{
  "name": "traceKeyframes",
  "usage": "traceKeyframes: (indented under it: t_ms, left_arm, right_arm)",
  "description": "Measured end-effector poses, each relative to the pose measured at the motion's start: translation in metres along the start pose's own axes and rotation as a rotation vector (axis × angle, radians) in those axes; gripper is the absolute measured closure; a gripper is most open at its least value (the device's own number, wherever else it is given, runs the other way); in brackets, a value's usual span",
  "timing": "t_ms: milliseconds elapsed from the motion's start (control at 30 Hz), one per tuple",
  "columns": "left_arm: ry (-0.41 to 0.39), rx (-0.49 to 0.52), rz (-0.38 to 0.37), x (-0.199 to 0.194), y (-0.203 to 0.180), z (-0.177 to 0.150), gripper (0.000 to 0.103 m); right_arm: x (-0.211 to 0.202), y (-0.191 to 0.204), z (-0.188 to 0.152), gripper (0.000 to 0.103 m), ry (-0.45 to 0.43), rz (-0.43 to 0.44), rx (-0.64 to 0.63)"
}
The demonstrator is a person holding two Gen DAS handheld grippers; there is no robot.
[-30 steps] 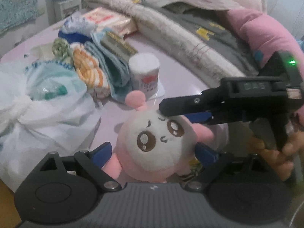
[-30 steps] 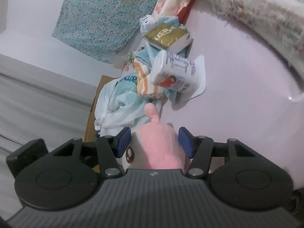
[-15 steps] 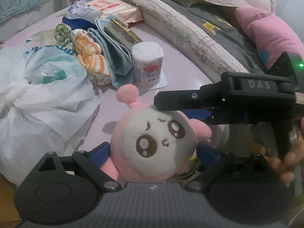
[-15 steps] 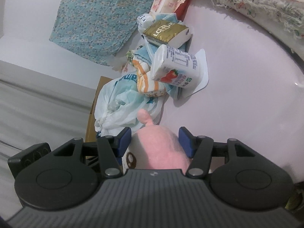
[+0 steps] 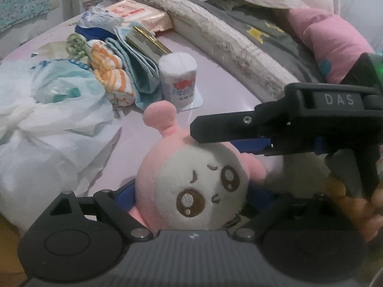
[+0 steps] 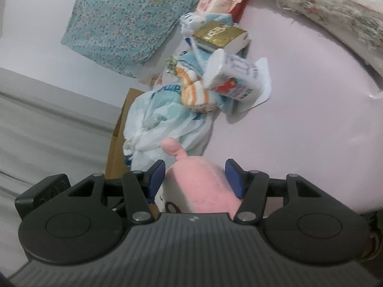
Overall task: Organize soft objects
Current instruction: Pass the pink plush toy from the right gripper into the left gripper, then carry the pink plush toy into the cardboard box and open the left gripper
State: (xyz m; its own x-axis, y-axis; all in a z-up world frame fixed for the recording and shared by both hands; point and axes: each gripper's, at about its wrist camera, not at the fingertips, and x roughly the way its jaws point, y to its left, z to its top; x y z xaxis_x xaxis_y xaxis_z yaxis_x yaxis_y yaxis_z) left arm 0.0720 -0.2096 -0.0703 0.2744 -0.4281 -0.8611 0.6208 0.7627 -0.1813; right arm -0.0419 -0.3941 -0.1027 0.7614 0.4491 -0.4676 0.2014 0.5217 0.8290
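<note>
Pink plush toy (image 5: 191, 186) sits low centre in both wrist views, pinched across its head by the right gripper (image 6: 195, 177) and flanked by the left gripper (image 5: 191, 197), whose hold cannot be told. Since a second ago it has risen off the pale tabletop (image 5: 134, 138), so a transfer looks underway.

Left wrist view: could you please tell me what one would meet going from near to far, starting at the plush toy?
Plush toy → white roll with the red label → gold box on the folded blue cloth → pink packet at the far end of the table.
</note>
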Motion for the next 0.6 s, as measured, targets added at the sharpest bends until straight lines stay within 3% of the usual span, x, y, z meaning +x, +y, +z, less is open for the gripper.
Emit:
traceKeyframes:
  t_ms: [100,300,467,600]
  left_arm:
    - [-0.036,-0.017,0.010,-0.028,0.008,0.000,0.009]
    - [-0.167,-0.039,0.111,-0.108,0.036,0.001,0.009]
    - [-0.276,-0.107,0.200,-0.175,0.081,0.001,0.010]
    - [-0.328,-0.203,0.244,-0.213,0.128,-0.002,0.010]
  right_arm:
    - [0.002,0.027,0.002,0.047,0.017,0.038,-0.049]
    - [0.029,0.112,0.011,0.045,0.045,0.168,-0.217]
    - [0.077,0.176,0.023,0.043,0.095,0.287,-0.293]
    - [0.100,0.205,0.032,0.042,0.096,0.327,-0.315]
